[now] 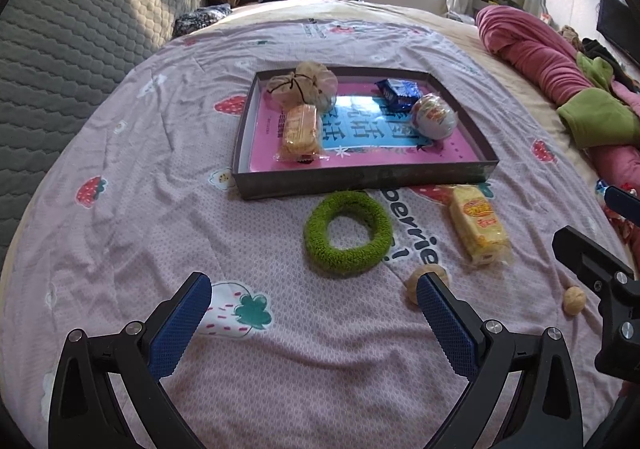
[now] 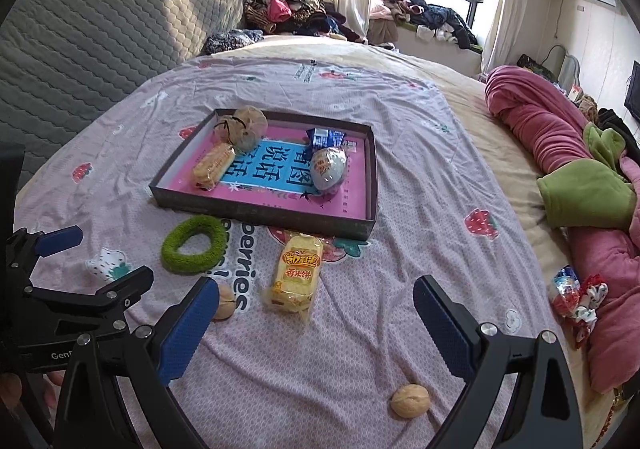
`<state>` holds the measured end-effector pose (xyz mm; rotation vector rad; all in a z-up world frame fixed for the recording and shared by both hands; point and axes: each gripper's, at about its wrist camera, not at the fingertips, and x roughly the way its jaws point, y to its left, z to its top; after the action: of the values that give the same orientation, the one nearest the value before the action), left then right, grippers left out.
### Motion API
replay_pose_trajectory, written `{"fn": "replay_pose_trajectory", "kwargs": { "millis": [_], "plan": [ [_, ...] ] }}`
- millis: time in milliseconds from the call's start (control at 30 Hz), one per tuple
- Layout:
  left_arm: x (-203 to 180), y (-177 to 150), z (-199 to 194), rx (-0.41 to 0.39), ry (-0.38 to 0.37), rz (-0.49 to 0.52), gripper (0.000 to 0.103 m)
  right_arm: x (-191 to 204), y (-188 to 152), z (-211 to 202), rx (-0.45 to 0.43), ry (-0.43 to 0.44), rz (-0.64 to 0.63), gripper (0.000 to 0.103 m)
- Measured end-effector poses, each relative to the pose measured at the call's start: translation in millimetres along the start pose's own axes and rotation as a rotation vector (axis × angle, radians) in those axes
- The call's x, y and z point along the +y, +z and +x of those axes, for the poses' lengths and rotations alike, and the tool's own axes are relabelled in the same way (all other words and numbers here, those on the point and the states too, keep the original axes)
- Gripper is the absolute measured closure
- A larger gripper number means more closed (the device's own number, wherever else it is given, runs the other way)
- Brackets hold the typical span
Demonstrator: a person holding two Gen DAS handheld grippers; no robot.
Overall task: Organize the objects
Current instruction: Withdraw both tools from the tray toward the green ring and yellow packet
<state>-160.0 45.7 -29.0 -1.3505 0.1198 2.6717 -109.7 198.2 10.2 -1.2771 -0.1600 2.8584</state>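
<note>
A shallow dark box (image 1: pixel 360 180) (image 2: pixel 256 211) lies on the bed and holds a beige pouch (image 1: pixel 304 83), a yellow snack pack (image 1: pixel 301 131), a blue packet (image 1: pixel 398 91) and a foil egg (image 1: pixel 434 116). In front of it lie a green fuzzy ring (image 1: pixel 347 235) (image 2: pixel 194 245), a yellow snack pack (image 1: pixel 478 225) (image 2: pixel 296 275) and two walnuts (image 1: pixel 434 273) (image 1: pixel 574 300) (image 2: pixel 410 401) (image 2: pixel 224 301). My left gripper (image 1: pixel 314 307) is open and empty, short of the ring. My right gripper (image 2: pixel 314 309) is open and empty, just behind the yellow pack.
The bed has a pink strawberry-print sheet (image 1: pixel 120 249). A grey quilted headboard (image 1: pixel 60 49) stands at the left. Rolled pink and green blankets (image 2: pixel 560 153) lie along the right. Wrapped candies (image 2: pixel 576 295) lie by the blankets. Piled clothes (image 2: pixel 288 13) are at the back.
</note>
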Motion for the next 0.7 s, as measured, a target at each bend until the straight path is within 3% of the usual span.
{"fn": "replay_pose_trajectory", "kwargs": {
  "millis": [700],
  "plan": [
    [19.0, 27.4, 80.1, 0.076, 0.003, -0.031, 0.001, 6.3, 9.8, 87.4, 0.103, 0.046, -0.006, 0.006]
  ]
}}
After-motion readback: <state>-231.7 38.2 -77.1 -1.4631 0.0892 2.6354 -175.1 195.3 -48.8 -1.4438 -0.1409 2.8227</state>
